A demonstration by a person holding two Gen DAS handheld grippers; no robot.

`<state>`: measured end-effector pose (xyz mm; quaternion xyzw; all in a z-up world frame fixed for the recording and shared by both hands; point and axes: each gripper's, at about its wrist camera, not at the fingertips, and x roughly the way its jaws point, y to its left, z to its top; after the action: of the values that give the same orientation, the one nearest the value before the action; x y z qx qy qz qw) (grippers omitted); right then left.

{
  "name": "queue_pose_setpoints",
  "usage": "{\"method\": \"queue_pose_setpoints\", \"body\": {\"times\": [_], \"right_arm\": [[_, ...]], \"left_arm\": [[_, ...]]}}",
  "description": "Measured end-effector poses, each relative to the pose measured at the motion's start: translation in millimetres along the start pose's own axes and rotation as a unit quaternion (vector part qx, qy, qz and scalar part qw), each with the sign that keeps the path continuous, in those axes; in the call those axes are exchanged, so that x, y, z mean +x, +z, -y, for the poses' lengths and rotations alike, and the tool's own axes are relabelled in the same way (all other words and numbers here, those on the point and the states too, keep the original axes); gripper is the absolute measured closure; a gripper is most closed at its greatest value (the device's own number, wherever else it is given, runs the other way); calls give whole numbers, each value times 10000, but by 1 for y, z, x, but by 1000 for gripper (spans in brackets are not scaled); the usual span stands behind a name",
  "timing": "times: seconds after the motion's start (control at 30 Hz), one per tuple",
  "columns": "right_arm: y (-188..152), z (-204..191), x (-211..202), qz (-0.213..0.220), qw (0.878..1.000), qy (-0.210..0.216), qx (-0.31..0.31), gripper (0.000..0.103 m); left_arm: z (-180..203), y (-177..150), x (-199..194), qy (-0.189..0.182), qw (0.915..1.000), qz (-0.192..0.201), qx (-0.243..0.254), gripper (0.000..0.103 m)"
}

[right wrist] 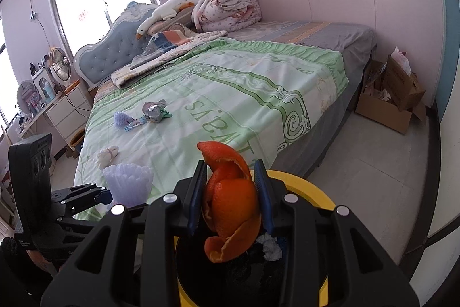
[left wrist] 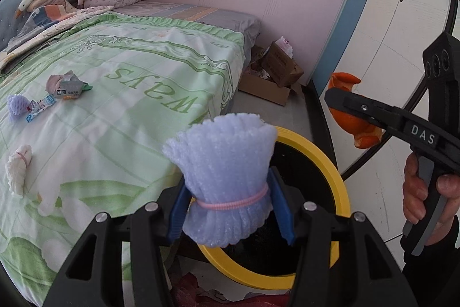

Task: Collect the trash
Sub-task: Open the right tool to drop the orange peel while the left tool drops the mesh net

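Observation:
My left gripper (left wrist: 227,200) is shut on a purple foam net (left wrist: 221,177) tied with a pink band, held over the yellow-rimmed bin (left wrist: 339,171). My right gripper (right wrist: 230,192) is shut on an orange peel (right wrist: 233,206) above the same bin (right wrist: 316,196), which holds crumpled white paper (right wrist: 271,248). The peel (left wrist: 353,123) and right gripper also show at the right of the left wrist view. On the green bedspread (left wrist: 129,111) lie a smaller purple net (left wrist: 14,105), wrappers (left wrist: 66,85) and a white foam net (left wrist: 17,169).
The bed (right wrist: 230,94) fills the left and middle, with folded quilts (right wrist: 227,7) and a goose plush (right wrist: 161,13) at its head. A cardboard box (right wrist: 394,97) of scraps sits on the floor by the wall. A nightstand (right wrist: 69,108) and fan (right wrist: 59,64) stand beside the headboard.

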<state>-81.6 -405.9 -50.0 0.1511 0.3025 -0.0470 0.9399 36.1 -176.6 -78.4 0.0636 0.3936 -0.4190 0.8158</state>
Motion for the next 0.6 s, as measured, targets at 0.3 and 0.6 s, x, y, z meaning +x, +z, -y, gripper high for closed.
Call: {"method": "queue_pose_setpoints", "body": {"times": [0.3,0.6], "right_arm": [[-4,14,7,-59,9997,21,233,66],[0,21,2,74,9994,-69,336,57]], "left_arm": [[6,-6,5,-28,9999,-94,87,51],[4,-6,2,-200,9998,-87,-1,33]]}}
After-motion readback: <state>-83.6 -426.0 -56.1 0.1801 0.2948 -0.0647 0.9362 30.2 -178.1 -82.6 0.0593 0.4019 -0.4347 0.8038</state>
